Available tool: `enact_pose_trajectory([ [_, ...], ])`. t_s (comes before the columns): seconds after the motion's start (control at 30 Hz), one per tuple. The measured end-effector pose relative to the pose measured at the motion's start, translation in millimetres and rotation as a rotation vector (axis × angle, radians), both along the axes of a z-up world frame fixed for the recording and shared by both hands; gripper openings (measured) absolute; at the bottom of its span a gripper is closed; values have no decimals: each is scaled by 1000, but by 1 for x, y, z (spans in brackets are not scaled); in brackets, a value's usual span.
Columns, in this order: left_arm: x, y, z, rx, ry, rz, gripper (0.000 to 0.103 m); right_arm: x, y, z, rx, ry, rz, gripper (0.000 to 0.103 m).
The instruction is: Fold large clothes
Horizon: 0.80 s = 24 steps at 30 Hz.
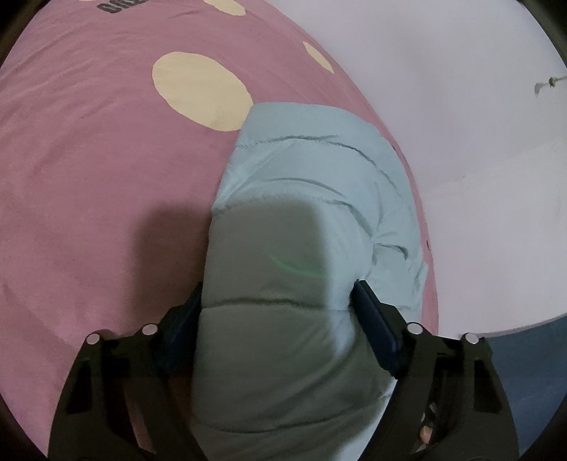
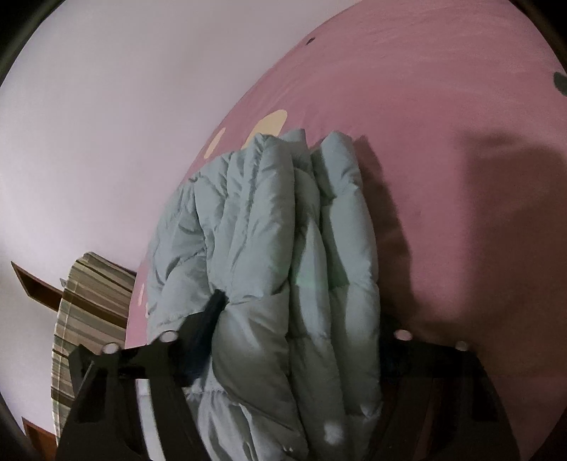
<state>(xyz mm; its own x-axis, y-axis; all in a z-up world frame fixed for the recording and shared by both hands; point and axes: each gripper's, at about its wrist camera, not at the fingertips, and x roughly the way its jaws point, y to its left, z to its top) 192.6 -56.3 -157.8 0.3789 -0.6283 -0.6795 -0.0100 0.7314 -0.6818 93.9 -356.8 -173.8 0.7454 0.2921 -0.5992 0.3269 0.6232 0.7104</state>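
The pale green puffer jacket [image 1: 304, 198] lies bunched on the pink bedspread [image 1: 88, 159], running toward 12 o'clock. Left gripper [image 1: 280, 305] and right gripper [image 2: 294, 319] each squeeze a thick fold. It looks light, springy and slippery; grip quilted seams deep

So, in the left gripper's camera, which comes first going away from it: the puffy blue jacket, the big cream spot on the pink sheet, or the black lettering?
1. The puffy blue jacket, pinched between the left gripper fingers, centre.
2. The big cream spot on the pink sheet, just beyond the jacket's far end, upper left.
3. The black lettering, at the top edge, farthest.
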Motion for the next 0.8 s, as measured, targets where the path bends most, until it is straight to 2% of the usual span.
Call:
enact_pose_trajectory([
  [0.13, -1, -6, 2, 21, -10, -10, 73, 0, 2, 0, 16, -6, 15, 51],
  [0.43, -6, -17, 11, 50, -49, -25, 62, -4, 2, -1, 25, -30, 34, 40],
  [0.8, -10, -23, 18, 54, -84, -39, 56, -11, 4, -1, 21, -69, 27, 32],
])
